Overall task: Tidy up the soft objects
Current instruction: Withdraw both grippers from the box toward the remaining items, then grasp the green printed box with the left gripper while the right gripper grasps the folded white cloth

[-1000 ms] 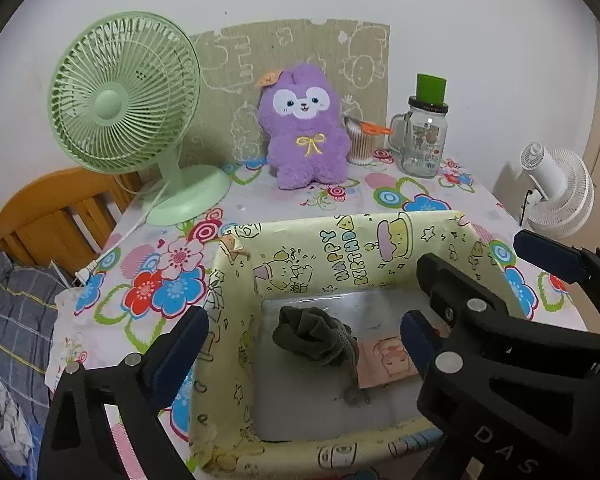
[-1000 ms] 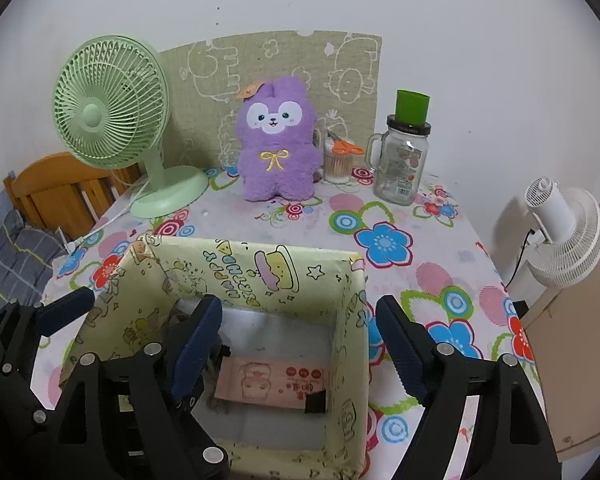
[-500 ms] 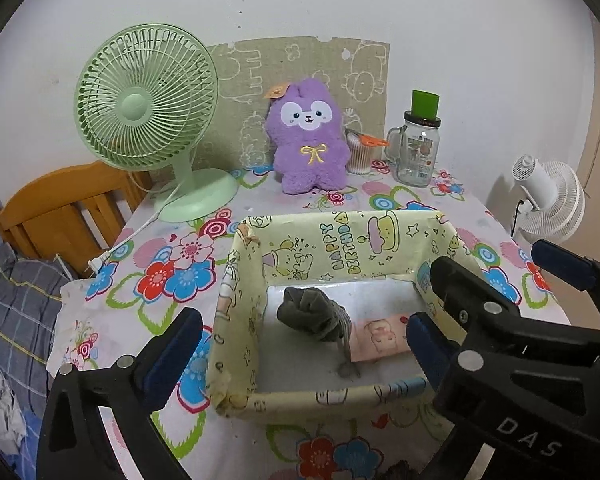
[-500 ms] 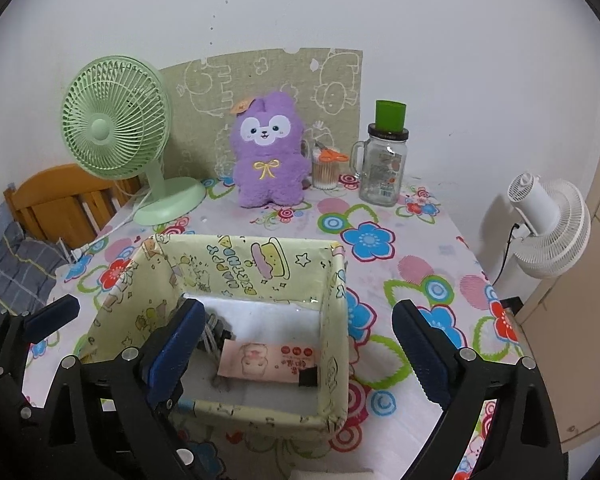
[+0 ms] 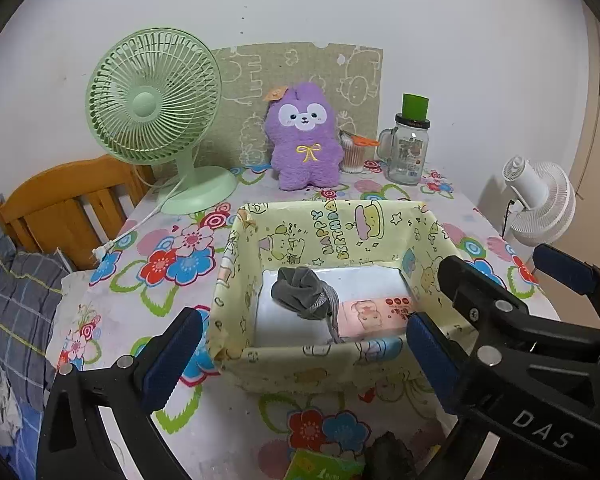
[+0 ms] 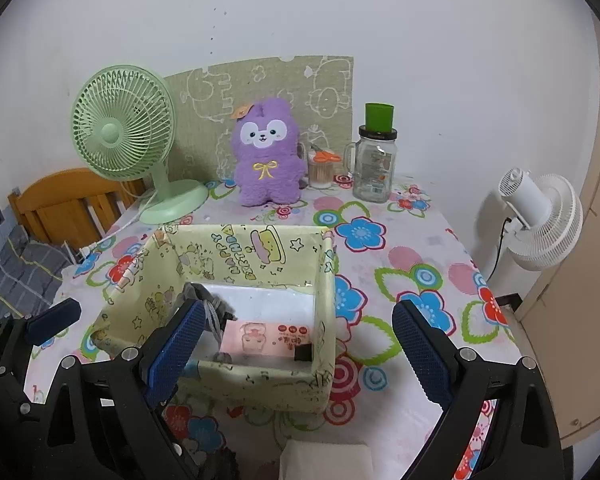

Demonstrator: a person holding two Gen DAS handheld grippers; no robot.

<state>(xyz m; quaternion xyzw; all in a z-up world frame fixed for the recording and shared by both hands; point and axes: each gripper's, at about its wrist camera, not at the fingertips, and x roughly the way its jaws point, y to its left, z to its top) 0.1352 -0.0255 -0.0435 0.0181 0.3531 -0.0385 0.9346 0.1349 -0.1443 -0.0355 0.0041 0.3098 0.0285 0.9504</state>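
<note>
Grey sock bundle (image 5: pixel 302 294) lies on the white floor of the yellow birthday-print box (image 5: pixel 332 224), ahead of both sets of jaws and touched by neither. Just beside it, towards the right wall of the box, lies a pink packet (image 5: pixel 374 312); a grey cord trails from the bundle across the packet's near end.

Left gripper (image 5: pixel 300 346) is angled downward over the near rim of the box, jaws spread wide with nothing between the pads; they have just been opening. Its left finger stands outside the box's left wall, its right finger near the right wall.

Right gripper (image 6: pixel 300 352) points downward likewise, jaws released and empty, having also just been opening. The box's near right corner sits in the gap between its fingers; the left finger overlaps the sock bundle in that view without contact that can be confirmed.

Beyond the box, well clear of both jaws, stand a purple plush toy (image 6: pixel 266 152), a green fan (image 5: pixel 156 112) and a glass jar (image 6: pixel 374 160) on the flowered tablecloth (image 6: pixel 400 256).
</note>
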